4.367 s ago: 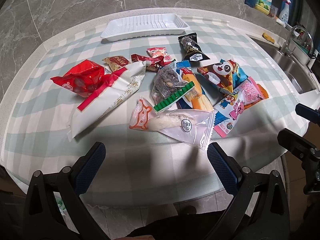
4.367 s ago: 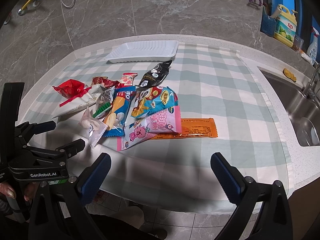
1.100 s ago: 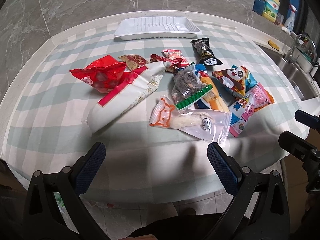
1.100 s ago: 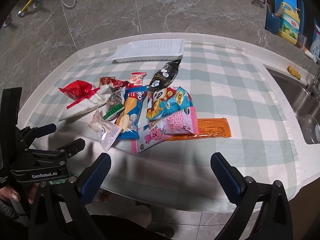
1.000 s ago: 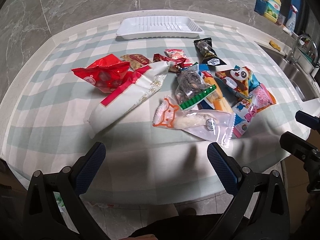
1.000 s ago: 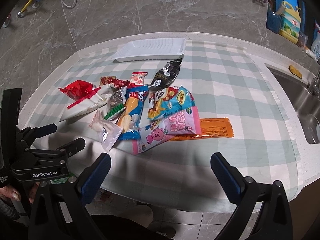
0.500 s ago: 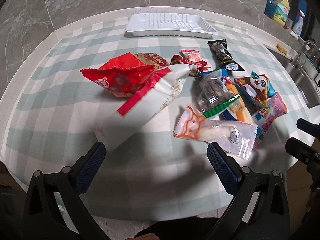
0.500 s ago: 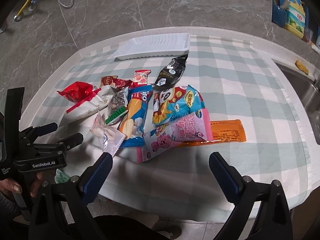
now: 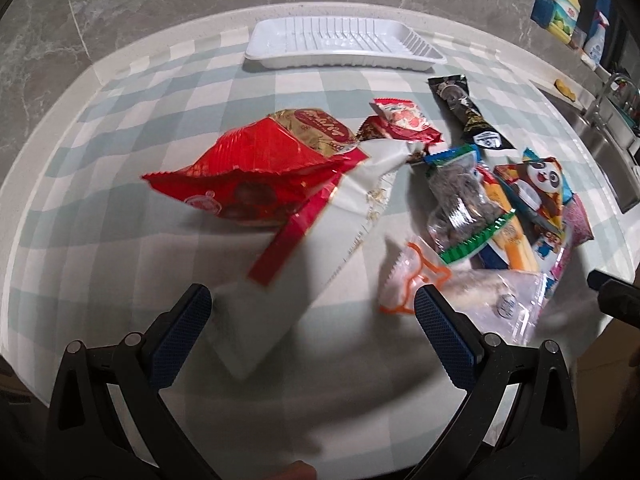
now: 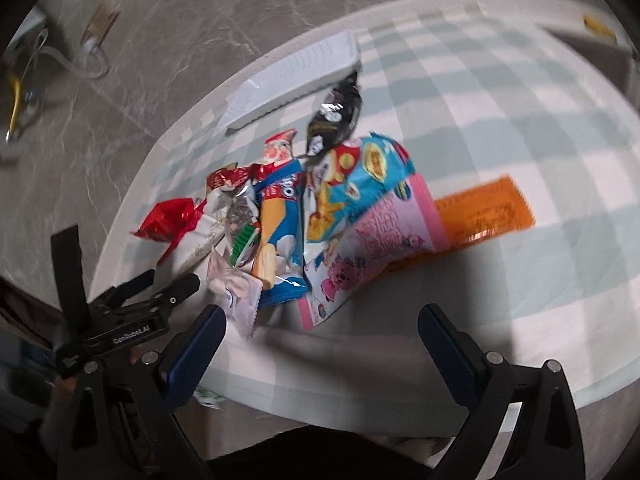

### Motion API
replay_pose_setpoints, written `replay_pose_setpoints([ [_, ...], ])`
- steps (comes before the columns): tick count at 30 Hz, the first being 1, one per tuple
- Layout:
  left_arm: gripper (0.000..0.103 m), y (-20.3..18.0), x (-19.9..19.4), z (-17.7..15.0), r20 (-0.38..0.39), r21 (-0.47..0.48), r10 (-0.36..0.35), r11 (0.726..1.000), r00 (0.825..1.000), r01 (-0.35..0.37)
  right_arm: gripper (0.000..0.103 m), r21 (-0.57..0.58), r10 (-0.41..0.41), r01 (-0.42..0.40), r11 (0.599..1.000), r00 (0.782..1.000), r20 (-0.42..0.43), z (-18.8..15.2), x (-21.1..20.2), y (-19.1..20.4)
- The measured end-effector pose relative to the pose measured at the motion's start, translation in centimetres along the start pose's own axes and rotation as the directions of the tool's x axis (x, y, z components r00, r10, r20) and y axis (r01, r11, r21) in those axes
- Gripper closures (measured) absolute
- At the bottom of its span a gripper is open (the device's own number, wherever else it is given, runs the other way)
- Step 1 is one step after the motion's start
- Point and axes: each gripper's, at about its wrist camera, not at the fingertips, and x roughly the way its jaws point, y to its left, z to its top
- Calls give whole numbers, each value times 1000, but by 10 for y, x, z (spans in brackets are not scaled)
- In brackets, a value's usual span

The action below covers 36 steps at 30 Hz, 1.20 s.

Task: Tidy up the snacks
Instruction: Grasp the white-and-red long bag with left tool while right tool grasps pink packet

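Several snack packs lie in a heap on a checked cloth. A long white pack with a red stripe [image 9: 320, 248] points its near end between the fingers of my open left gripper [image 9: 312, 320]. Behind it lies a red bag [image 9: 256, 176], and a clear pack with an orange edge [image 9: 472, 300] sits beside the right finger. A white tray [image 9: 344, 46] stands empty at the far edge. My right gripper [image 10: 320, 340] is open above the near edge, in front of a pink pack [image 10: 372, 248], a blue pack [image 10: 280, 232] and an orange pack [image 10: 484, 212].
A black pack [image 9: 464, 112] and a panda pack [image 9: 540, 184] lie right of the heap. A sink with a tap [image 9: 608, 120] is at the far right, bottles [image 9: 560, 8] behind it. The left gripper [image 10: 120, 316] shows in the right wrist view. Marble wall behind.
My left gripper has moved forward and left, close to the white pack. My right gripper has moved in toward the heap and tilted; its view is blurred. Both stay open.
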Motion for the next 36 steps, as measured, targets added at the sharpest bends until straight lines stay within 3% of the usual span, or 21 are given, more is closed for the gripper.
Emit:
replay_pose_setpoints([
  [5,0,12,20,10,-65,-36,-33,999,997,31,4,102,43,-41,994,999,-18,-3,7,-16],
  [10,0,15,35,14,-106,0,-14,1000,994,15,0,157,92,-91,983,996,5,-2,5,-22],
  [19,0,17,41,15,-53,67,-41,997,998,44,0,218,146,-153,964,988,49,-3,0,-33],
  [25,1,21,44,26,-123,70,-78,994,989,87,0,308,166,-180,934,984,71,-1,-2,-43],
  [30,1,24,39,35,-98,76,-101,991,990,108,0,350,174,-198,915,980,100,2,-1,-47],
  [34,23,17,45,41,-132,123,-107,985,985,124,6,376,180,-208,903,978,109,4,3,-46],
  [36,24,11,47,42,-126,178,-73,979,989,95,16,393,198,-223,892,975,102,7,7,-45],
])
